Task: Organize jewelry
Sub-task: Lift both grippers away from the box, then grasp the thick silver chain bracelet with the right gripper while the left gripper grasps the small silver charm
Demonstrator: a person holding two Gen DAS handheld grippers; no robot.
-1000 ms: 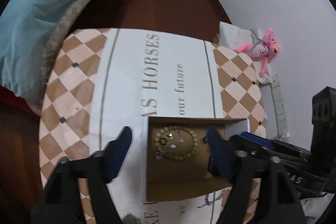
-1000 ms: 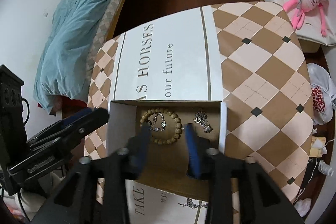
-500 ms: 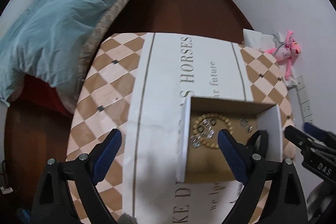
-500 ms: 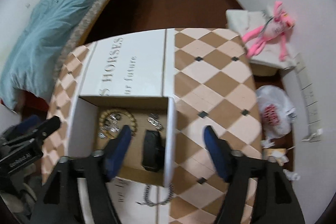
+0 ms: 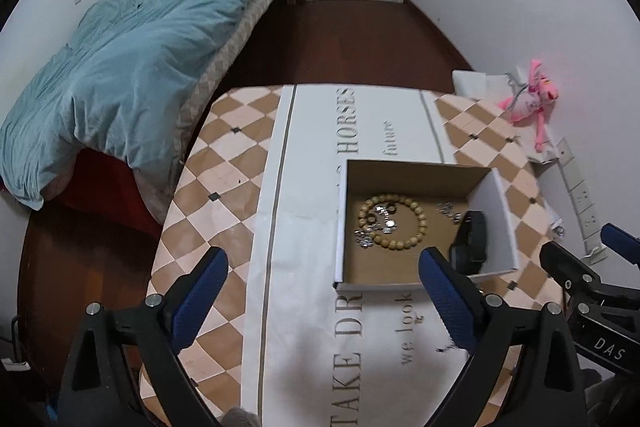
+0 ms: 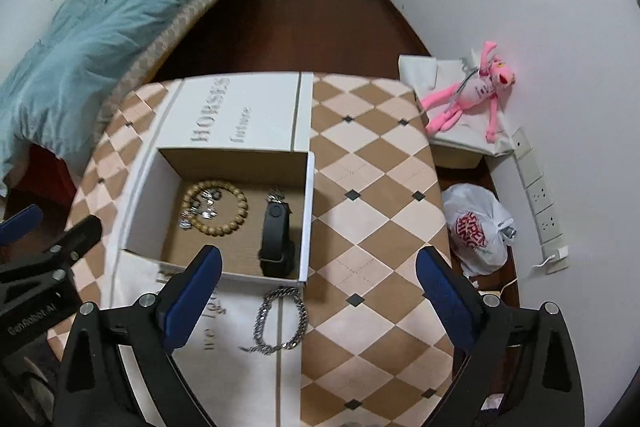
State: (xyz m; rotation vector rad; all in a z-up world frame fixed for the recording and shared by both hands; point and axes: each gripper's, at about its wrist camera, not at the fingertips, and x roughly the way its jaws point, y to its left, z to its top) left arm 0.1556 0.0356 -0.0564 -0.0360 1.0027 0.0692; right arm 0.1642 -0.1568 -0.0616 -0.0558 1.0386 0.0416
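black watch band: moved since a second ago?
Yes. The black watch band now lies in the cardboard box along its right wall, beside the wooden bead bracelet; a second ago that spot was bare.

left gripper (image 5: 323, 291): black plastic frame, two triangular arms with cut-out slots
left fingers (image 5: 200, 301): blue pads with a fine dotted texture
screws: round silver heads on each arm's top
right gripper (image 6: 318, 289): same black frame, blue textured fingers (image 6: 440, 297), silver screws
markings: white letters "DAS" on the right gripper's side; "GenRobot.AI" on the left gripper's side
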